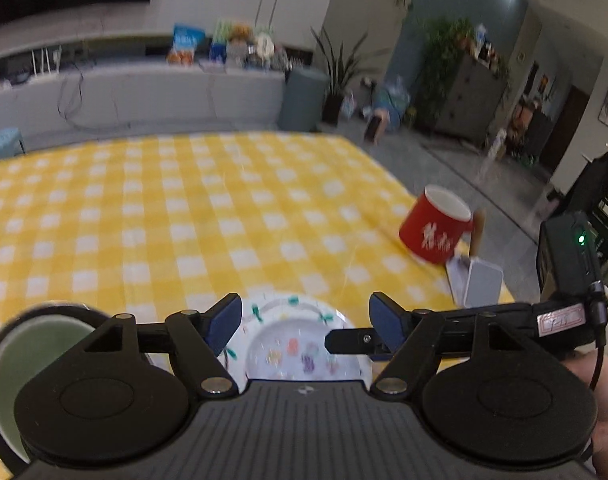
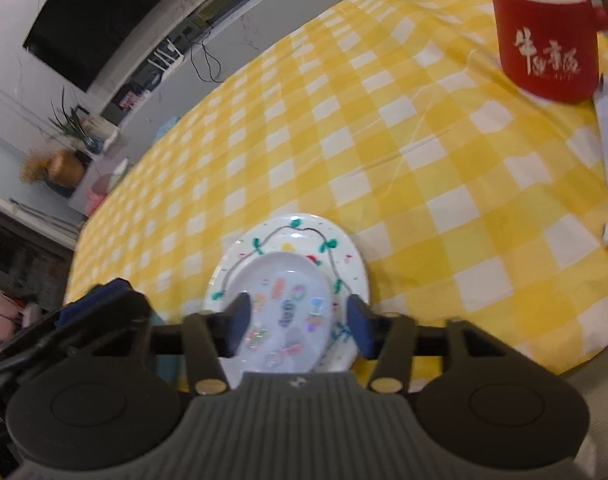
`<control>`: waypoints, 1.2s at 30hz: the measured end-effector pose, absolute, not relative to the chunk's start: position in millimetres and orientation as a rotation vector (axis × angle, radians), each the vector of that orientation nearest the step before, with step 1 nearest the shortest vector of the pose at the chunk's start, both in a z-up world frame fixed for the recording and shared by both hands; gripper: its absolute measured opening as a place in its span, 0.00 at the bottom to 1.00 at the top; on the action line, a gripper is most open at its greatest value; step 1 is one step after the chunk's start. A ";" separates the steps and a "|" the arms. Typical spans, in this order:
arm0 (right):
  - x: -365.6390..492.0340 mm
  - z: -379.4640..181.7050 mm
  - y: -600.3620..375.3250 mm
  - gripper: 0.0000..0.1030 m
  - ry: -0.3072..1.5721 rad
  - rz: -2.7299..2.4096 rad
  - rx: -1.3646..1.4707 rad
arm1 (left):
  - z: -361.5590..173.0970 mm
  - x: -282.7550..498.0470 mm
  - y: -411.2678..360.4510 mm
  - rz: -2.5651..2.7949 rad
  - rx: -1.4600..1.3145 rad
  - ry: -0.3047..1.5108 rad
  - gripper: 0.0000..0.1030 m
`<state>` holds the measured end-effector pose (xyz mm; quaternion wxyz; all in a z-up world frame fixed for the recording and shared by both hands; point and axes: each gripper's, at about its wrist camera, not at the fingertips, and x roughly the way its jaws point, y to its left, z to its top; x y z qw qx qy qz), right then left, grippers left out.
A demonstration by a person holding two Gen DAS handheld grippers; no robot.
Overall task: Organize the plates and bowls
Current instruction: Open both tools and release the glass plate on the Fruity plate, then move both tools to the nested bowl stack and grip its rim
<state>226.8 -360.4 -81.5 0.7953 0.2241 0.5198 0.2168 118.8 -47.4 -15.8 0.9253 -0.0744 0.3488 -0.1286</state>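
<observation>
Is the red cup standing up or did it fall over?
Standing up. The red cup sits on its base on the yellow checked cloth, its white open mouth facing up.

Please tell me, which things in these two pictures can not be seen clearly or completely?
- Green bowl, left wrist view: half hidden by the left gripper, cut by the edge.
- Small plate on the flowered plate, right wrist view: near part hidden by the right gripper; stickers blurred.
- White box beside the red mug: blurred, unidentifiable.
</observation>
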 end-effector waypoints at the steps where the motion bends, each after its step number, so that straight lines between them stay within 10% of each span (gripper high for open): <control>1: 226.5 -79.2 -360.3 0.78 1.106 0.460 0.470 | -12.4 116.4 -49.1 -0.257 -0.134 0.694 0.83; 7: 215.8 -57.0 -364.4 0.97 0.967 0.392 0.425 | -2.4 92.2 -58.6 -0.229 -0.063 0.614 0.83; 36: 113.3 -30.3 -299.1 0.97 0.821 0.393 -0.038 | -4.6 46.7 -44.7 0.197 -0.034 0.718 0.80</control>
